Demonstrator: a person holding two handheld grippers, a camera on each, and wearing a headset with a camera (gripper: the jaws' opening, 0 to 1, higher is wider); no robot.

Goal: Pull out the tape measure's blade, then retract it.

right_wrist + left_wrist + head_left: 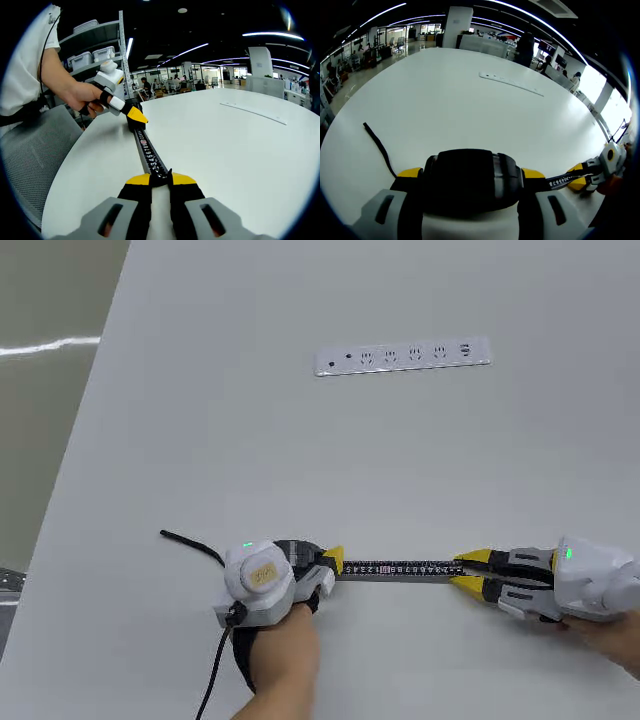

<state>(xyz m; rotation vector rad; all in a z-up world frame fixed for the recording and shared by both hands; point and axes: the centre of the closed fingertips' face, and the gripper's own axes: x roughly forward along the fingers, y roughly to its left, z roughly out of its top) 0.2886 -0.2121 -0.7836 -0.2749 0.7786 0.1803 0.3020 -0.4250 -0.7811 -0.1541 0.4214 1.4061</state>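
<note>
A black tape measure case (470, 180) sits clamped between the yellow-tipped fingers of my left gripper (322, 568), low on the white table. Its wrist strap (190, 545) trails off to the left. The dark numbered blade (400, 568) runs out flat to the right, just above the tabletop. My right gripper (470, 570) is shut on the blade's far end (161, 175), and the blade (147, 150) stretches away from it toward the left gripper (135, 116).
A long white power strip (403, 356) lies flat farther back on the white table (300, 440). The table's left edge drops to the floor (50, 390). Shelving with storage bins (95, 50) stands behind the person.
</note>
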